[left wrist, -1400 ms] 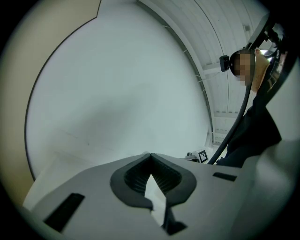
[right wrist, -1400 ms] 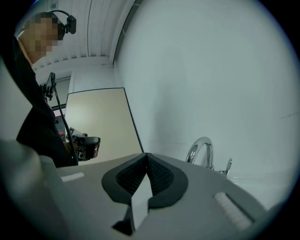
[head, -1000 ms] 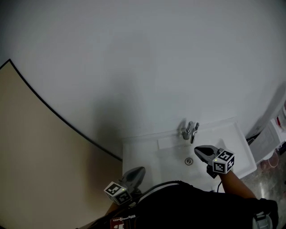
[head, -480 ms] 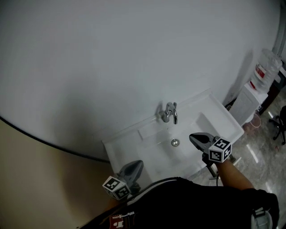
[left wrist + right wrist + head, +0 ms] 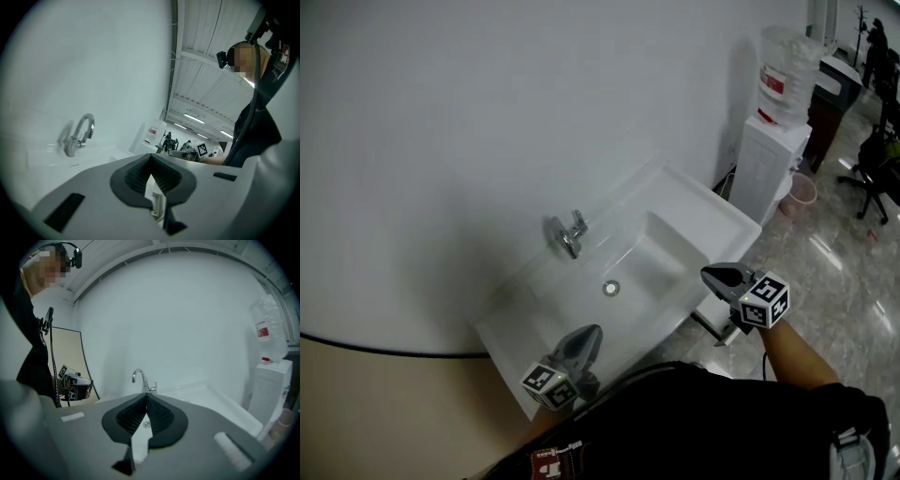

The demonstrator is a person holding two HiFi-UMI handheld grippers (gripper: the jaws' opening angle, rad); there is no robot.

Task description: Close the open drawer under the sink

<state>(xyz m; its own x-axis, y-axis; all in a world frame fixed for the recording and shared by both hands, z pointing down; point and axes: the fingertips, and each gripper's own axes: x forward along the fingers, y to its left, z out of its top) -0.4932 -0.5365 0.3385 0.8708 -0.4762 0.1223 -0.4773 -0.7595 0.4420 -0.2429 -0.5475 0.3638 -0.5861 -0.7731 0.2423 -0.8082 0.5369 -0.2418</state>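
A white sink (image 5: 698,217) with a chrome faucet (image 5: 570,234) stands against the wall. My left gripper (image 5: 592,330) is shut and empty at the sink's front edge, and in its own view the left gripper (image 5: 151,157) points along the basin past the faucet (image 5: 77,136). Off the front right corner my right gripper (image 5: 709,273) hovers, shut with nothing in it. Seen in its own view, the right gripper (image 5: 146,395) faces the faucet (image 5: 142,379). A dark-edged part (image 5: 706,324) shows beneath the sink's front; I cannot tell whether it is the drawer.
A white water dispenser (image 5: 769,164) with a bottle (image 5: 787,58) on top stands right of the sink, a pink bin (image 5: 803,192) beside it. Office chairs (image 5: 877,155) are further right on the shiny tiled floor (image 5: 825,272). A plain wall (image 5: 487,112) is behind.
The head view has swung right, bringing in the dispenser and floor. My right gripper has gone from over the basin to beyond its front corner. My left gripper now sits at the sink's front edge.
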